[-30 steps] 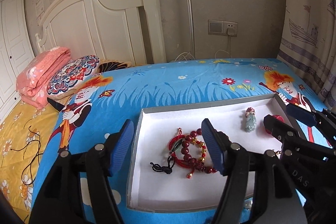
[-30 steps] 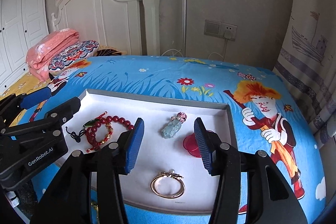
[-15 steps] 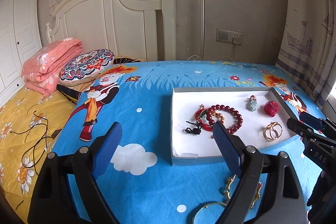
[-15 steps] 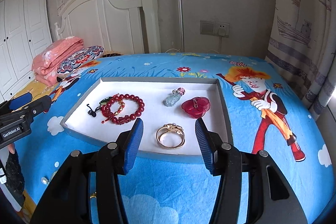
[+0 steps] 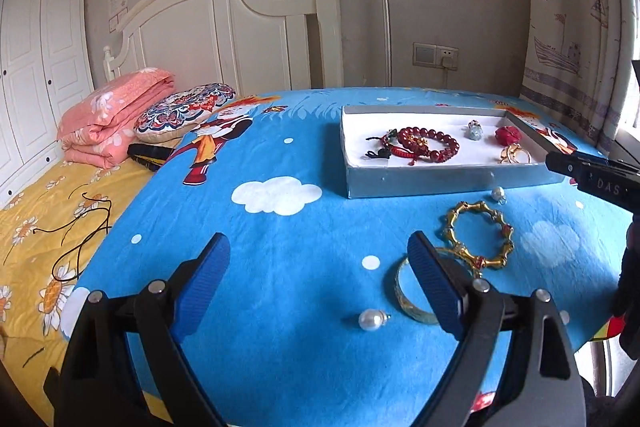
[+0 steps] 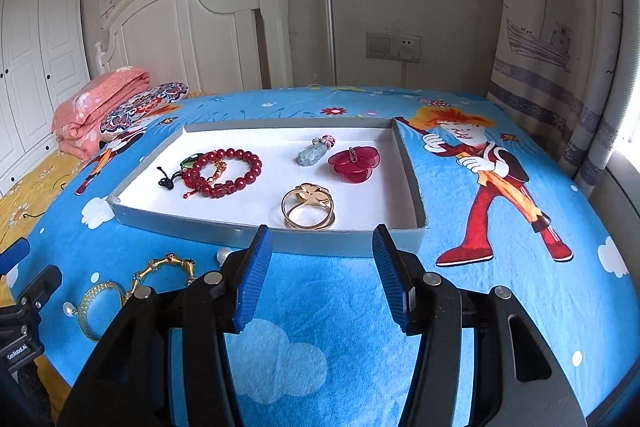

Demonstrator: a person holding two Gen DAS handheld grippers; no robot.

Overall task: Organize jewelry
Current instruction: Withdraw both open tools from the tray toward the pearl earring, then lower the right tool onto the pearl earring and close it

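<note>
The grey tray (image 6: 256, 233) already holds a red bead bracelet (image 6: 230, 169) and gold ring (image 6: 307, 206). Left on the bedspread — a gold bamboo bangle (image 5: 479, 235), plain bangle (image 5: 408, 297), two pearls (image 5: 370, 319). Both grippers — left (image 5: 318, 287), right (image 6: 322, 277) — hang empty, jaws apart.

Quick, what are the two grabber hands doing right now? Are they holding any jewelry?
Left gripper: open, holding nothing, above the blue bedspread.
Right gripper: open, holding nothing, in front of the jewelry tray.
</note>
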